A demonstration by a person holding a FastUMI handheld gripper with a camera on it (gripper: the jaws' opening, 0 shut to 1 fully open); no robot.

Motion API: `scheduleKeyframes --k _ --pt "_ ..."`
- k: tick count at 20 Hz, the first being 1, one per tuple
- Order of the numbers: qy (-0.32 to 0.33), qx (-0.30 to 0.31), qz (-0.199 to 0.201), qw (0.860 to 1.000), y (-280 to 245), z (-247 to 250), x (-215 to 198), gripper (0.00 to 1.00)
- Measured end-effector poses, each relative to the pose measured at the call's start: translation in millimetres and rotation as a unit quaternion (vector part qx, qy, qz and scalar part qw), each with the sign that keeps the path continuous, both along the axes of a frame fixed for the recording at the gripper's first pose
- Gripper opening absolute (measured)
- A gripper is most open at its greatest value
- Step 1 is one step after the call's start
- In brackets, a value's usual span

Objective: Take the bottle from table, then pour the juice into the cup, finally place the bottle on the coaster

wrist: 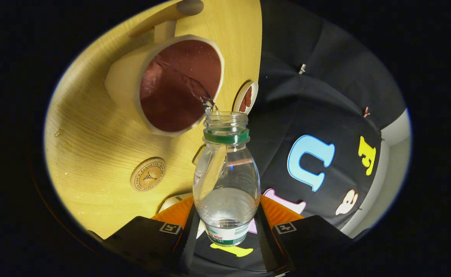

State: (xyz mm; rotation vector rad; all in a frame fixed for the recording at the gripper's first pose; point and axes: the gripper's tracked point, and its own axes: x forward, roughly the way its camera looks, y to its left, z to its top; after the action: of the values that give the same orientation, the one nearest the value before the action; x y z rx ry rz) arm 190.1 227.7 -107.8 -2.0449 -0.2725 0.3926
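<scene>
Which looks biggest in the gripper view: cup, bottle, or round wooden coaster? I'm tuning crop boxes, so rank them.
1. Cup and bottle look about alike; the bottle, clamped between the gripper fingers, sits nearest the camera, so I won't rank them.
2. Coaster, clearly smallest.

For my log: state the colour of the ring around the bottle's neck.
Green, seen in the gripper view: the ring circles the clear bottle held in the tool.

Cam rides gripper (226,231), looks fwd along fingers, tilted, close over table (94,154).
</scene>
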Motion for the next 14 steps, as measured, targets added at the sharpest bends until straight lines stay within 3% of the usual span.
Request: scheduleKeyframes --k 8,14 --pt "-0.021 -0.057 0.052 0.997 14.3 10.0 0.3 0.72" --pt "-0.033 -0.093 0.069 0.993 18.5 12.2 -5.5 0.72"
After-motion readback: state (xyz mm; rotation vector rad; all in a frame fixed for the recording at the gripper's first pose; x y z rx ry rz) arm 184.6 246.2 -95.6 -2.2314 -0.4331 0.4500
